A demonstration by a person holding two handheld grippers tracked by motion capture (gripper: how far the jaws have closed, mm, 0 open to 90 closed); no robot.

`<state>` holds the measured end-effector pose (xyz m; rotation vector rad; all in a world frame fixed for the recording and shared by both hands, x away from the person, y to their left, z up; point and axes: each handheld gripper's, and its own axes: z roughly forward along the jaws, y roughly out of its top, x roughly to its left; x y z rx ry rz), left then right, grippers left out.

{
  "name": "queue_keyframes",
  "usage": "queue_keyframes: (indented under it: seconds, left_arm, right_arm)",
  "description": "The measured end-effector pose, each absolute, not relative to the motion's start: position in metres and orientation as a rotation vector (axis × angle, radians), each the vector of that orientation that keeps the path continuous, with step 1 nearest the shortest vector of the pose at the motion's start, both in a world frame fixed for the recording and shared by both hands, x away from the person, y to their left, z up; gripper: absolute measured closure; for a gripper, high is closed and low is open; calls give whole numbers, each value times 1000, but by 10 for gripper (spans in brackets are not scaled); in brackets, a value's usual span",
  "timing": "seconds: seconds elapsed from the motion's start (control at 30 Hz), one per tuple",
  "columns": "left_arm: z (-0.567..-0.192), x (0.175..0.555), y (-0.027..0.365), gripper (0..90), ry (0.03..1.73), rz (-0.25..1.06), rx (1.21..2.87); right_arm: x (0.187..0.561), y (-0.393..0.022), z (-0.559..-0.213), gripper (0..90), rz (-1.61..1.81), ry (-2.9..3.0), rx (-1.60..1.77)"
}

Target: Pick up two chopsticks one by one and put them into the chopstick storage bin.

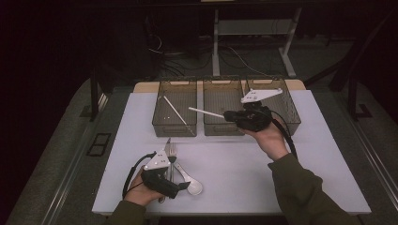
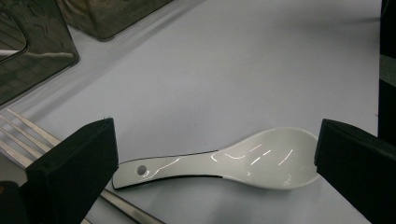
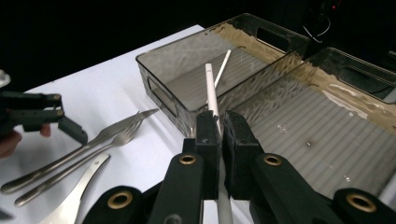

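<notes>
High view, entry one: my right gripper (image 1: 231, 115) is clamped on a white chopstick (image 1: 206, 112), held above the near edge of the middle bin (image 1: 223, 99). The stick's long axis runs from the jaws toward about ten o'clock, its free tip reaching over the gap toward the left bin (image 1: 174, 105).

Entry two: the left bin already holds a second white chopstick (image 1: 177, 112), lying diagonally from eleven o'clock to five o'clock on its floor. I judge this bin to be the destination, so it lies at roughly nine to ten o'clock from my right gripper. That is the relation the coming move turns on: carry left, along the stick's own axis.

Right gripper view, entry three: the jaws are almost fully closed, pinching the held stick (image 3: 212, 95) between the pads; it points at twelve o'clock, straight into the bin with its mate (image 3: 221, 68).

Entry four: my left gripper (image 1: 184, 186) rests near the table's front edge, jaws spread wide and holding nothing. In the left gripper view a white ceramic spoon (image 2: 219, 160) lies crosswise between the open pads, handle at nine o'clock, bowl at three o'clock. A metal fork (image 2: 21, 135) sits at nine o'clock beside it.

Entry five: the right hand is the nearer to the bins; the left is well apart from them.
</notes>
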<state>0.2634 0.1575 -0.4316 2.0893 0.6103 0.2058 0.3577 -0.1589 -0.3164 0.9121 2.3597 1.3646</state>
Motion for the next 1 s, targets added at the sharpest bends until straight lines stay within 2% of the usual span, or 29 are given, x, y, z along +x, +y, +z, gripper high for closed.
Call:
queue_keyframes:
  seconds: [1.0]
  left_arm:
    - [-431,263,157,0,603,199,2080]
  right_arm:
    - [426,-67,-344,855,1201,2435,964]
